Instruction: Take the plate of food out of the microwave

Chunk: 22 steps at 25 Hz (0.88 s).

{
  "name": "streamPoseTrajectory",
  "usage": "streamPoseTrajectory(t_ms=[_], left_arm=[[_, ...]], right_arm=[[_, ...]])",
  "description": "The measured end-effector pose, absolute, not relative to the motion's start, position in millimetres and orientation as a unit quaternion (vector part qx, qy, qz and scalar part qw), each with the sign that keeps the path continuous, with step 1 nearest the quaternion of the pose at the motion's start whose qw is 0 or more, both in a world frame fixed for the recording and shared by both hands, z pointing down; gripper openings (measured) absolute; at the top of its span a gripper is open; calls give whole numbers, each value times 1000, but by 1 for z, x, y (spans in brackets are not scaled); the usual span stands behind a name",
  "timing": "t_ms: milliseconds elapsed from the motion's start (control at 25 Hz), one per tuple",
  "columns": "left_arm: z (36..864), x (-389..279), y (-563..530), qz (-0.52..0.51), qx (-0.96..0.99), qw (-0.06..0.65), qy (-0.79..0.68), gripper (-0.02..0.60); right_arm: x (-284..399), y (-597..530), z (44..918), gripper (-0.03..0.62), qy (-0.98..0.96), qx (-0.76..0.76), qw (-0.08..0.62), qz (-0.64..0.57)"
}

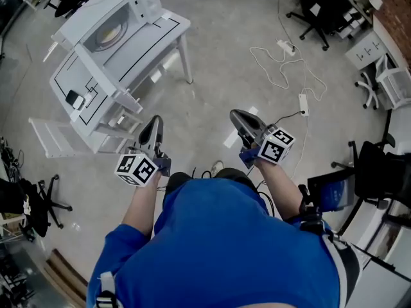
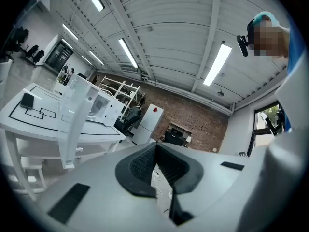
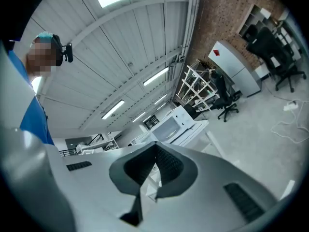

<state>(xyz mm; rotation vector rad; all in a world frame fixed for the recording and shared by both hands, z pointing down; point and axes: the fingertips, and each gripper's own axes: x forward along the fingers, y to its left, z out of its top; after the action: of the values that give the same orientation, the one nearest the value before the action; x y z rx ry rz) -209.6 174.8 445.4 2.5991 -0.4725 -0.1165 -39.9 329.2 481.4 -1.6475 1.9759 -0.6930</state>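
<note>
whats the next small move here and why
Probably step toward the microwave on the white table. The left hand-held gripper and right hand-held gripper are both shut, empty and held near the body, well short of it.

No readable text, labels or numbers anywhere.
</note>
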Motion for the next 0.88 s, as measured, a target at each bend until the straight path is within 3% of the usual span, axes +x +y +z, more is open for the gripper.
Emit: streamPoseTrajectory(t_ms=[880], left_arm=[[446,-105,114,-35,952,231,-198,9]], right_arm=[[45,254,474,-2,742,-588,213,-242]])
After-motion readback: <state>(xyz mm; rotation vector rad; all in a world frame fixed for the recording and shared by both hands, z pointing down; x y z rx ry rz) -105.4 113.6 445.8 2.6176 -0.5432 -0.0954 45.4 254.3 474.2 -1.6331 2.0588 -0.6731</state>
